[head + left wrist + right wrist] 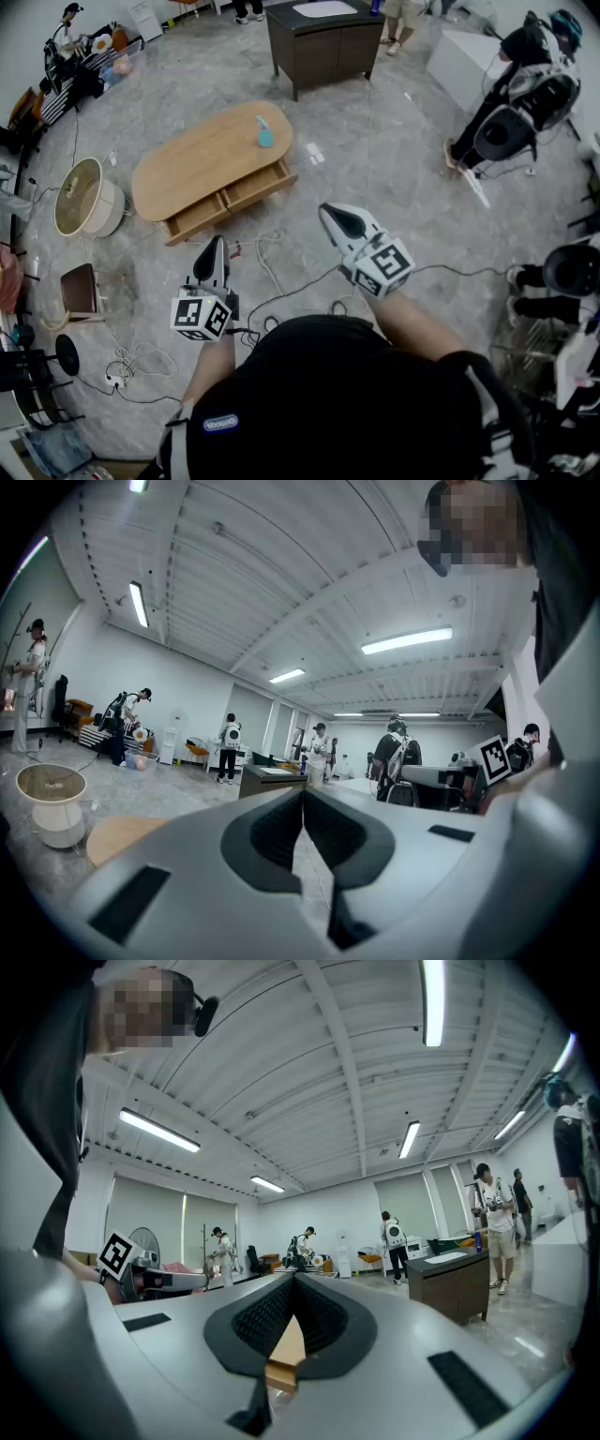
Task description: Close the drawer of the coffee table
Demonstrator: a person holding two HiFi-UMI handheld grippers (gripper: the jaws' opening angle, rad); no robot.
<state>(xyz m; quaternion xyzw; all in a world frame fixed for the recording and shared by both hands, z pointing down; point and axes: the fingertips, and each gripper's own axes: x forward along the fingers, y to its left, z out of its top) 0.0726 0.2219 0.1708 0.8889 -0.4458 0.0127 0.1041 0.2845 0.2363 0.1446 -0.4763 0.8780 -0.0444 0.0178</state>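
The oval wooden coffee table stands on the grey floor ahead of me, with a small blue object on its top. On its near side the drawer stands pulled out, showing two wooden fronts side by side. My left gripper is shut and empty, held in the air short of the drawer. My right gripper is also shut with nothing in it, to the right of the drawer's corner. The left gripper view has the tabletop at its lower left, past the left gripper. Pale wood shows below the right gripper.
Cables trail over the floor between me and the table. A round white side table and a small wooden stool stand to the left. A dark cabinet is behind the table. People with gear stand around the room's edges.
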